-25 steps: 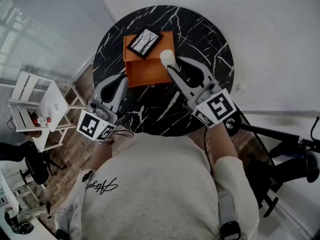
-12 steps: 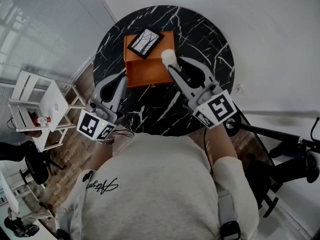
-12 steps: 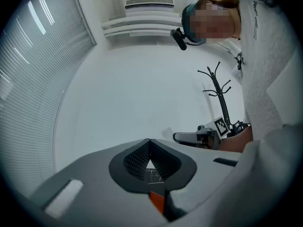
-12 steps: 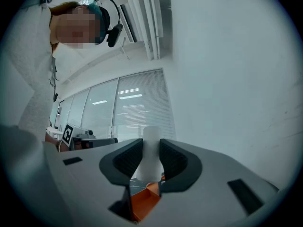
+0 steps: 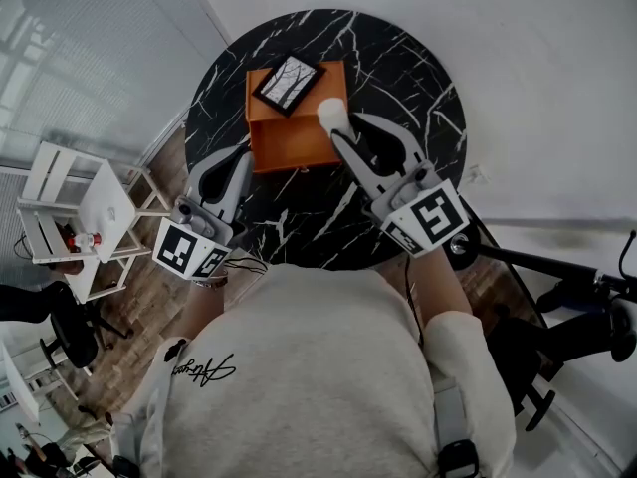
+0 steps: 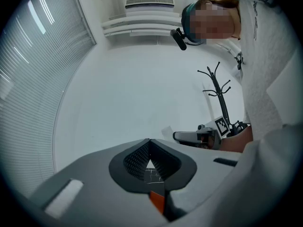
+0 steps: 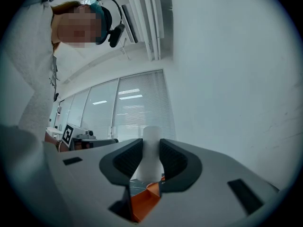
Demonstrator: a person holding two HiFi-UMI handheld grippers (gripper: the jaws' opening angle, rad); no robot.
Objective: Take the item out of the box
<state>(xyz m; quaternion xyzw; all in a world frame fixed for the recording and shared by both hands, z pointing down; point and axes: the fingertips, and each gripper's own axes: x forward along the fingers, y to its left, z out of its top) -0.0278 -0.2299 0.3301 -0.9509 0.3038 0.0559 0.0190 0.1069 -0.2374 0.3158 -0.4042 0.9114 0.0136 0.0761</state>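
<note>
One item gripped: right gripper jaws clamped on white cylinder at orange box right rim | left gripper pinched together, empty, beside box | best bet: lift straight up, clear the wall.

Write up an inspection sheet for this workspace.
Surface: round black marble table.
Job's things: orange box on the table; white item at the box's right edge.
Clutter: framed picture lying over the box's far corner.
Grippers: left gripper jaws together, empty, near the box's left edge; right gripper jaws shut on the white item.
Cables: thin cable along the right forearm.
Surroundings: white shelf unit on the left, window blinds, black stand on the floor to the right.
</note>
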